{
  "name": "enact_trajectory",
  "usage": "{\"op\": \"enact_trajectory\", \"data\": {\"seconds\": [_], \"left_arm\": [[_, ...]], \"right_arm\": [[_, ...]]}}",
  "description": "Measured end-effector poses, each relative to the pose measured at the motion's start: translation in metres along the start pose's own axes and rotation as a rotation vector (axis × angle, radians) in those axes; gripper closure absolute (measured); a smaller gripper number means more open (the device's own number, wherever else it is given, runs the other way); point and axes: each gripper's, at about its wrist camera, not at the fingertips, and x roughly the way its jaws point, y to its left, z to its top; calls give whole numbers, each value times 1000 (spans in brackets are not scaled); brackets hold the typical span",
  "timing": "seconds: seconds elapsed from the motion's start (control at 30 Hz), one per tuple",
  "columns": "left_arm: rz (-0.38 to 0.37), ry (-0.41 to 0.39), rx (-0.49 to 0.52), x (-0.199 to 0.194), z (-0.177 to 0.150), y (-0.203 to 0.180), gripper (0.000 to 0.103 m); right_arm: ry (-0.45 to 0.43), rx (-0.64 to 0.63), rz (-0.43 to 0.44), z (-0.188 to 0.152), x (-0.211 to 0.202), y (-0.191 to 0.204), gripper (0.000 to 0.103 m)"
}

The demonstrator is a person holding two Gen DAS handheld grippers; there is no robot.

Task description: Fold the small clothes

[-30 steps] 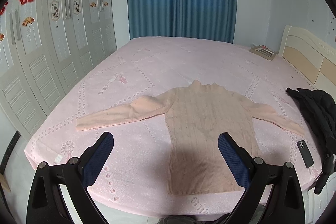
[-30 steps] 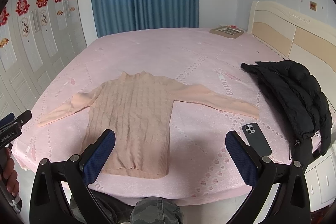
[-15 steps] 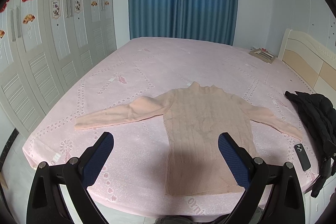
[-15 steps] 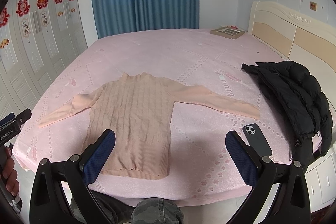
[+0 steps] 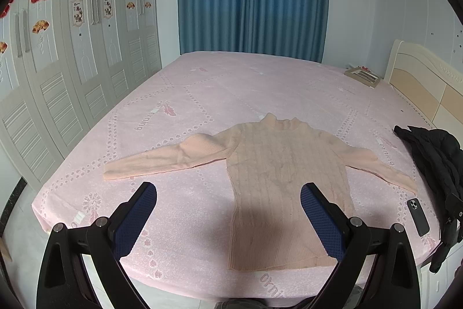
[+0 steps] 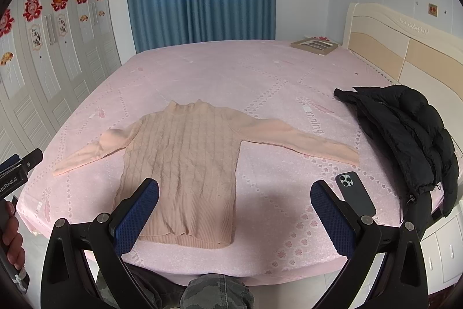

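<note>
A peach knitted sweater (image 5: 277,170) lies flat on the pink bed (image 5: 231,89), collar away from me and both sleeves spread out to the sides. It also shows in the right wrist view (image 6: 185,155). My left gripper (image 5: 228,193) is open and empty, held above the bed's near edge, short of the sweater's hem. My right gripper (image 6: 234,190) is open and empty, above the near edge beside the hem. The left gripper's body (image 6: 17,173) shows at the left edge of the right wrist view.
A black jacket (image 6: 405,132) lies at the bed's right edge. A dark phone (image 6: 354,193) lies near it, below the right sleeve's cuff. A picture frame (image 6: 314,44) sits at the far corner by the headboard (image 6: 405,48). White wardrobe doors (image 5: 58,77) stand left.
Both grippers have drawn back and risen a little, so the sweater sits slightly farther away. The left view has turned slightly right. The jaws stay open. The sweater has not moved.
</note>
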Motion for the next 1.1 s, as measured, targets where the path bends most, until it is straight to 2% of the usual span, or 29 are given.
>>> {"op": "enact_trajectory", "data": {"seconds": [0.3,0.53,0.77,0.97,1.1], "left_arm": [[4,6,-19,11,-1,5,3],[23,43,-62,44,-10,19,3],[44,122,-131,107,-27,46,3],[110,221,-131,174,-36,79,4],[167,255,-149,212,-39,109,4]], "right_arm": [[0,-10,-1,0,6,5,0],[21,-16,2,-1,31,10,1],[69,-14,17,-12,85,15,1],[137,-39,32,-20,142,21,1],[143,-37,42,-21,176,22,2]]}}
